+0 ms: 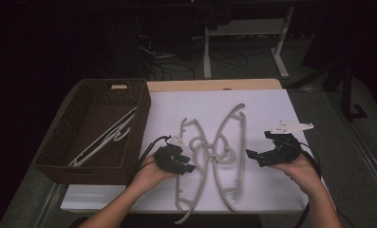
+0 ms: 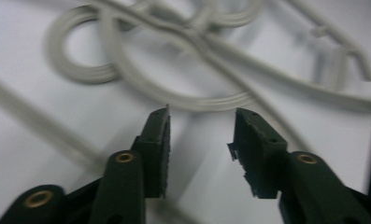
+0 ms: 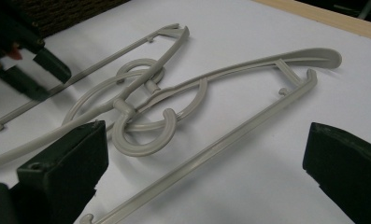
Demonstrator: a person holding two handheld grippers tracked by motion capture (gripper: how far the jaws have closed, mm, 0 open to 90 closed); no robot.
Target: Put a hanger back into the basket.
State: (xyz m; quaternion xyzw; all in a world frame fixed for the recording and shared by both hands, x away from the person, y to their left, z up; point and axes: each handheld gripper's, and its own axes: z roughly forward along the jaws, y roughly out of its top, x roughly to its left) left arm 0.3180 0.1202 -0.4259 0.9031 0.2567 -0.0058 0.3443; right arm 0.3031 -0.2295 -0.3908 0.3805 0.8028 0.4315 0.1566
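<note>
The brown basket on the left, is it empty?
Not empty. The woven basket holds a pale hanger lying slantwise inside it, while two more hangers lie tangled on the white sheet beside it.

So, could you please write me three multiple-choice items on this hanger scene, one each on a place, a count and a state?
1. Where does the basket stand?
A. At the sheet's left edge
B. At its right edge
C. In the middle of the sheet

2. How many grey hangers lie tangled on the white sheet?
A. One
B. Two
C. Four

3. How do the left gripper's jaws stand?
A. Clamped on a hook
B. Apart with nothing between them
C. Shut tight together

Answers:
1 A, the high view shows it left of the sheet.
2 B, two frames meet at interlocked hooks.
3 B, the left gripper view shows a bare gap between the pads.
</note>
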